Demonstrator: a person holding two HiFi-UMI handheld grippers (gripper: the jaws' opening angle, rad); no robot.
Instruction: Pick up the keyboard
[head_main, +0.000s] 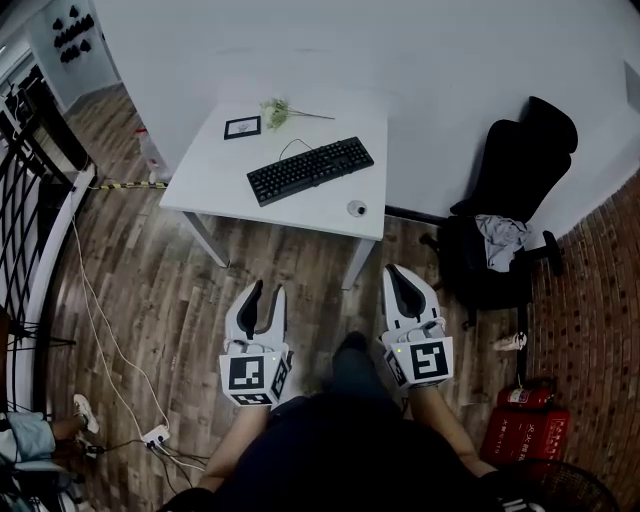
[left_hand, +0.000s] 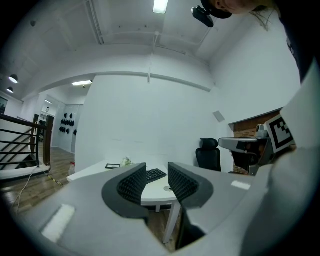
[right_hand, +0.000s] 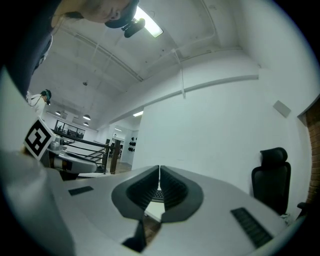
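The keyboard (head_main: 310, 170) is seen lying slantwise on the white worktop (head_main: 210, 185), well ahead of both tongs, which are held level toward it: the left tongs (head_main: 267, 292) parted and empty, seemingly readied for grasping, the right tongs (head_main: 397, 275) clenched on nothing.

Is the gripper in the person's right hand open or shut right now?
Shut. The right gripper shows its two jaws pressed together at the tips in its own view, with nothing between them.

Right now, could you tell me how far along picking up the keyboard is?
Nothing done: the keyboard lies untouched on the table. In hand: both grippers hover short of the table, left gripper open and empty, right gripper shut. Remaining: reach, grasp, lift.
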